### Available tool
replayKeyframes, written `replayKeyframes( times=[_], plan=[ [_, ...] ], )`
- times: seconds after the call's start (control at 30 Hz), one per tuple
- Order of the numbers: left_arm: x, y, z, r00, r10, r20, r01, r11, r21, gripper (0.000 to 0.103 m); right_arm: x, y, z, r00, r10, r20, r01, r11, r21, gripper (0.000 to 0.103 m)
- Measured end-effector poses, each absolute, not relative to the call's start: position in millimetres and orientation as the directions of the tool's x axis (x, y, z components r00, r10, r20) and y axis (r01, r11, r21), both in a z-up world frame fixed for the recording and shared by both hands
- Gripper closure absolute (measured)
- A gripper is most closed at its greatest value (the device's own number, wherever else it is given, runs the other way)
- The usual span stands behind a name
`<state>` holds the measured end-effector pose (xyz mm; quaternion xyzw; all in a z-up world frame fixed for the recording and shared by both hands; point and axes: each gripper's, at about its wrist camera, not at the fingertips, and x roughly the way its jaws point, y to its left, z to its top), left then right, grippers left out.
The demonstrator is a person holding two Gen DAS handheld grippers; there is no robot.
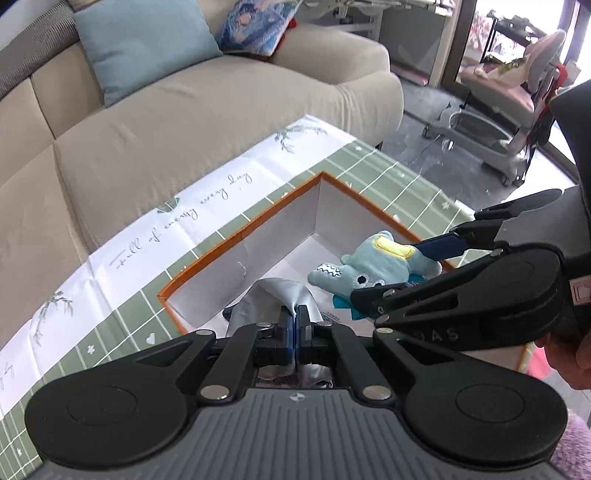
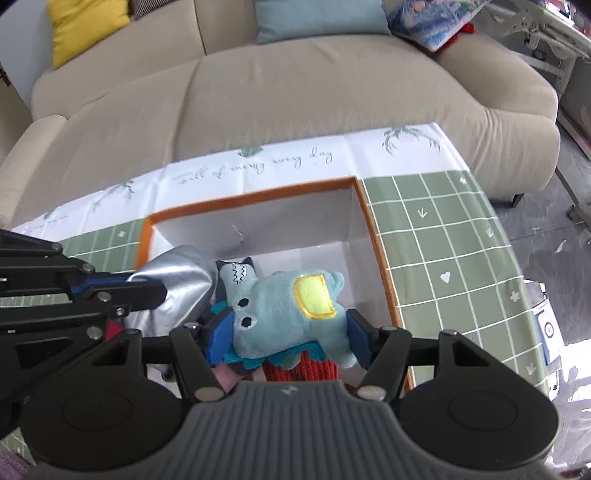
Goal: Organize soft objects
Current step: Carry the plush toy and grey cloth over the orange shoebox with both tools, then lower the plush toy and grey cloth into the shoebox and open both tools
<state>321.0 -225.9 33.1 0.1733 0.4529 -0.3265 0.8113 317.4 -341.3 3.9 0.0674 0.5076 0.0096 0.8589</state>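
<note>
Both claws hang over an open box [image 2: 376, 236] with an orange rim and white inner walls. Left claw [image 1: 294, 325], at the lower middle of its own view, has its blue pads pressed together on a fold of silver cloth [image 1: 273, 299]. Right claw [image 2: 288, 332], low in its view, pinches a pale blue plush toy [image 2: 288, 314] with a yellow patch between its blue pads, one on each side of the body.

The box stands on a table under a green checked cloth [image 2: 443, 236] with a white border. Its far corner sits at the middle of the left view; white floor shows behind the toy, and the far wall stands clear of both claws. A beige sofa [image 2: 295, 96] runs along the table's far edge.

Seen from the left view, the right claw comes in from the right edge, with a hand [image 1: 576, 354] behind it and a wheeled chair at the upper right. Only the right view shows red ribbed fabric [image 2: 306, 369] beneath the toy, a yellow cushion [image 2: 85, 26] at the upper left, and the silver cloth bulging at the box's left wall.
</note>
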Motion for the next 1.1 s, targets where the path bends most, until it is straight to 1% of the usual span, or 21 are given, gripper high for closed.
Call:
replayKeyframes(
  times=[0.23,0.3,0.5,0.57,0.73,0.8,0.87,1.1],
  plan=[
    [342,-229,-2,0.38,-0.333,-0.863,0.667,0.745,0.006,0.102,342,-342,-30,0.457,0.066,-0.887,0.06,0.993,0.105,0.039],
    [345,-228,-8,0.385,-0.323,-0.865,0.663,0.749,0.015,0.101,346,-340,-37,0.46,0.058,-0.886,0.063,0.993,0.097,0.038],
    [351,-222,-17,0.383,-0.326,-0.865,0.637,0.771,-0.009,0.1,346,-329,-52,0.478,0.026,-0.878,0.068,0.995,0.067,0.034],
    [350,-222,-18,0.387,-0.318,-0.866,0.637,0.771,0.001,0.098,345,-325,-53,0.486,0.006,-0.874,0.059,0.997,0.04,0.033],
    [347,-219,-16,0.4,-0.3,-0.866,0.624,0.781,0.017,0.078,342,-325,-55,0.48,-0.023,-0.877,0.075,0.997,0.014,0.03],
    [346,-217,-14,0.408,-0.301,-0.862,0.616,0.788,0.016,0.075,339,-326,-54,0.482,-0.031,-0.876,0.083,0.997,0.01,0.029],
    [345,-215,-10,0.411,-0.307,-0.858,0.613,0.79,0.011,0.075,337,-327,-50,0.487,-0.037,-0.873,0.09,0.996,0.007,0.027],
    [330,-203,6,0.44,-0.326,-0.837,0.589,0.808,-0.005,0.074,318,-320,-32,0.531,-0.055,-0.846,0.116,0.993,0.009,0.027]
  ],
)
